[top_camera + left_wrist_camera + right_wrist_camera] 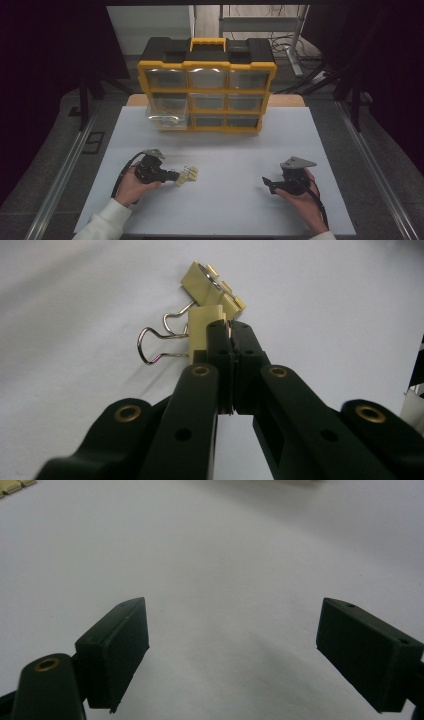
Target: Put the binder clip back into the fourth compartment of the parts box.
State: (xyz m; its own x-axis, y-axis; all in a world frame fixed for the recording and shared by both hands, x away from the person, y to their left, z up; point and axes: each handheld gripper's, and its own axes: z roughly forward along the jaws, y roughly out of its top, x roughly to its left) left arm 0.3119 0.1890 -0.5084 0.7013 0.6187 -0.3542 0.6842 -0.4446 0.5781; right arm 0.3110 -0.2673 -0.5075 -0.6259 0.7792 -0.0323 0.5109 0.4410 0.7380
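Two pale yellow binder clips lie together on the white board. In the left gripper view the near binder clip (201,332) sits at my left gripper's (230,327) tips. The jaws are pressed together there, pinching a thin metal edge of that clip. Its wire handles (160,340) stick out to the left. The far binder clip (210,285) rests just beyond, touching it. From above, the left gripper (176,176) meets the clips (189,174) left of centre. My right gripper (265,181) rests open on the board at the right, and its jaws (230,605) have nothing between them.
A yellow and black drawer organizer (206,65) stands at the back of the white board (225,145). Its lower left drawer (167,118) is pulled out a little. The board's front edge lies near the person's sleeves.
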